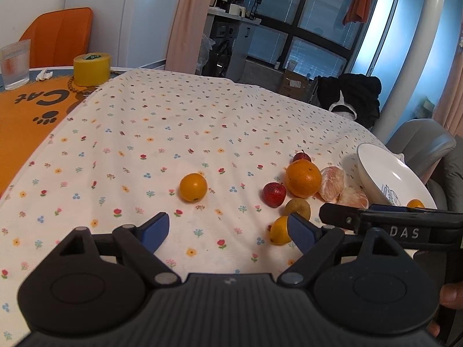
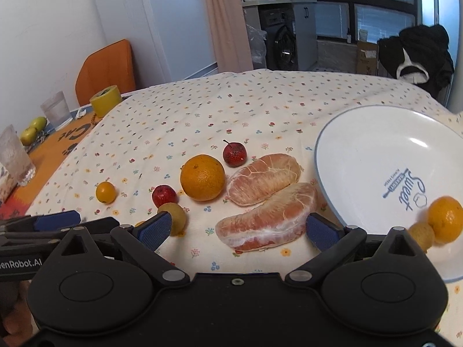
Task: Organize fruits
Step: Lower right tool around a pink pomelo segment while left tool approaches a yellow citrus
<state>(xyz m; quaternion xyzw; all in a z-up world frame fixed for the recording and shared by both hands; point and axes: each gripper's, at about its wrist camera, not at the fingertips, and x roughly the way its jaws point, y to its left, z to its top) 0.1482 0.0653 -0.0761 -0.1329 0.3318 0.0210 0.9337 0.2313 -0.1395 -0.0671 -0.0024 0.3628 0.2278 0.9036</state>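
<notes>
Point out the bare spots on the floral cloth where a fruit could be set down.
Free: the far cloth beyond the big orange, and the stretch between the lone small orange and the orange mat. Crowded: the cluster of red fruits, pomelo segments and plate. The plate itself has room.

On the surface (image 2: pixel 231 110) the plate (image 2: pixel 361 150) sits at the right with two fruits (image 2: pixel 445 219) in it. Just left of it lie two pomelo wedges (image 2: pixel 266 179), one before the other. Left of those sits the orange (image 2: pixel 202 177), a berry (image 2: pixel 234 153) behind it. A kumquat (image 2: pixel 106 192) lies farther left, apart.
</notes>
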